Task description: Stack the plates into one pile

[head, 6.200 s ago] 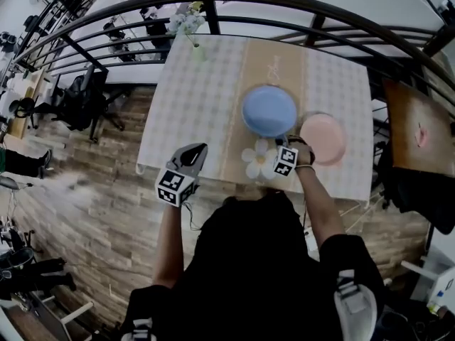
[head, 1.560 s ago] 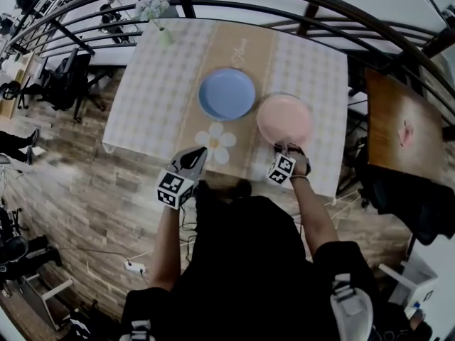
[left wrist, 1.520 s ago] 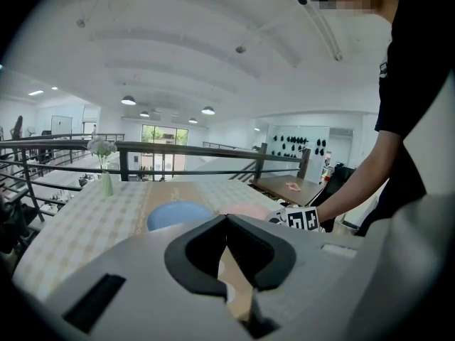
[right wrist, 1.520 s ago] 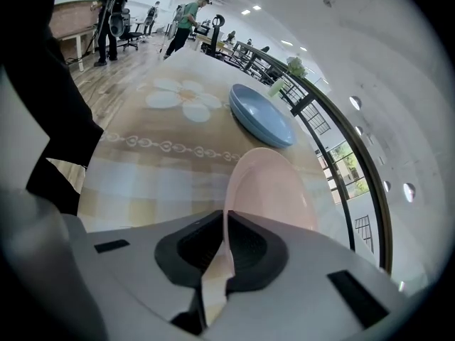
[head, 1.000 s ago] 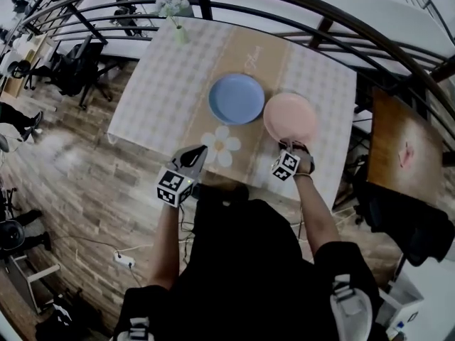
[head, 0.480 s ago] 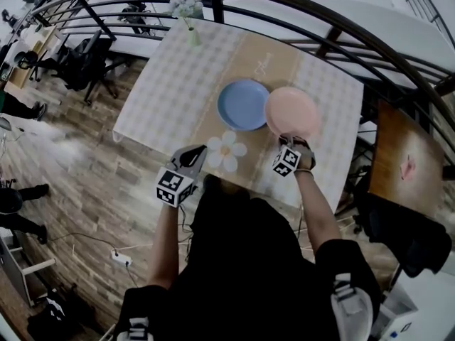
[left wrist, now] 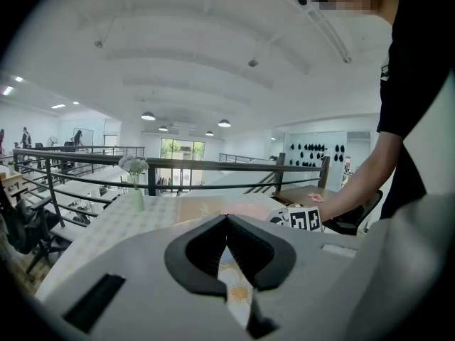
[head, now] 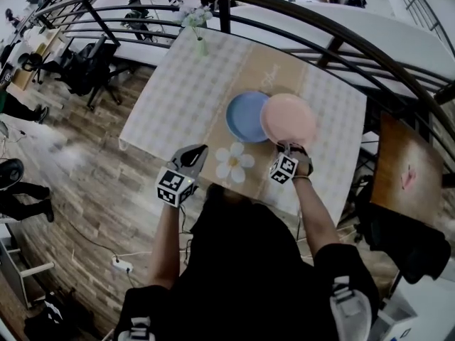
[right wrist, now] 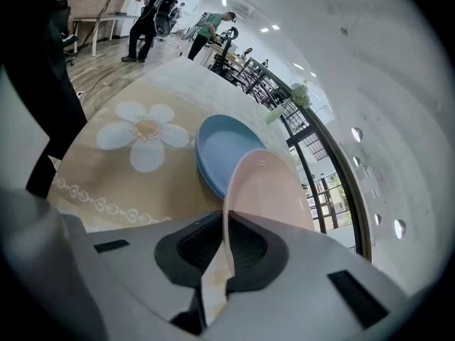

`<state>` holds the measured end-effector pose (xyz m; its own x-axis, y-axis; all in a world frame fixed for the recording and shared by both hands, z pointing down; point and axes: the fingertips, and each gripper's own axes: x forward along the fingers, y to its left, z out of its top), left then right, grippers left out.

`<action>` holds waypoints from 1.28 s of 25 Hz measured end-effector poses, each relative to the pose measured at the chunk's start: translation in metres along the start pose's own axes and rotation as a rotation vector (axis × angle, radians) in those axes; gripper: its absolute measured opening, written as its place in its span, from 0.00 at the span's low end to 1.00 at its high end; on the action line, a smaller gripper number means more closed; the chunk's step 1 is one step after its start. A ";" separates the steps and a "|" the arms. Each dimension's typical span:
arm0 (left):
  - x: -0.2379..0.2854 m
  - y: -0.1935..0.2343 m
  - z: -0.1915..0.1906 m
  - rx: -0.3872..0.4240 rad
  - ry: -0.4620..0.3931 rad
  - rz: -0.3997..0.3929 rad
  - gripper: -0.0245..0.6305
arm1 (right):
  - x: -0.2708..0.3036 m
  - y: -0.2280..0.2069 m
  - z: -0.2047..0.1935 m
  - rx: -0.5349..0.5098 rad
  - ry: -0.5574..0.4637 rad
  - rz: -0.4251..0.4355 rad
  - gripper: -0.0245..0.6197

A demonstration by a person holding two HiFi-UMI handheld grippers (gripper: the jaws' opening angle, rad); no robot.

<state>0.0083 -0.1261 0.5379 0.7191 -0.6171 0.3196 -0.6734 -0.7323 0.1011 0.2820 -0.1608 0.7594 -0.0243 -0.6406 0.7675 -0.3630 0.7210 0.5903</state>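
Note:
A blue plate (head: 246, 116) lies on the tan runner of the table (head: 178, 91). The pink plate (head: 288, 120) is lifted off the table, its left edge overlapping the blue plate's right side. My right gripper (head: 287, 148) is shut on the pink plate's near rim; in the right gripper view the pink plate (right wrist: 269, 190) runs tilted out from between the jaws, past the blue plate (right wrist: 217, 155). My left gripper (head: 195, 152) hovers at the table's near edge, left of the flower print, shut with nothing in it (left wrist: 228, 222).
A vase with flowers (head: 197, 28) stands at the table's far left. A white flower print (head: 234, 162) marks the runner near me. A curved black railing (head: 341, 38) runs behind the table, and a wooden side table (head: 405, 176) stands to the right.
The right gripper has lifted the pink plate off the table and carried it left, until it overlaps the blue plate. The left gripper has stayed in place.

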 end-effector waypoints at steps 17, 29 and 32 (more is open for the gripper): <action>-0.051 0.064 -0.013 -0.033 0.014 0.078 0.04 | 0.029 0.022 0.091 -0.084 -0.052 0.055 0.06; -0.072 0.096 -0.023 -0.051 0.027 0.110 0.04 | 0.047 0.041 0.117 -0.091 -0.043 0.097 0.06; -0.073 0.101 -0.023 -0.050 0.031 0.109 0.04 | 0.050 0.041 0.124 -0.088 -0.048 0.099 0.06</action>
<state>-0.1160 -0.1486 0.5466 0.6356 -0.6828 0.3603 -0.7559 -0.6452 0.1108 0.1507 -0.1961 0.7907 -0.1013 -0.5759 0.8113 -0.2736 0.8001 0.5338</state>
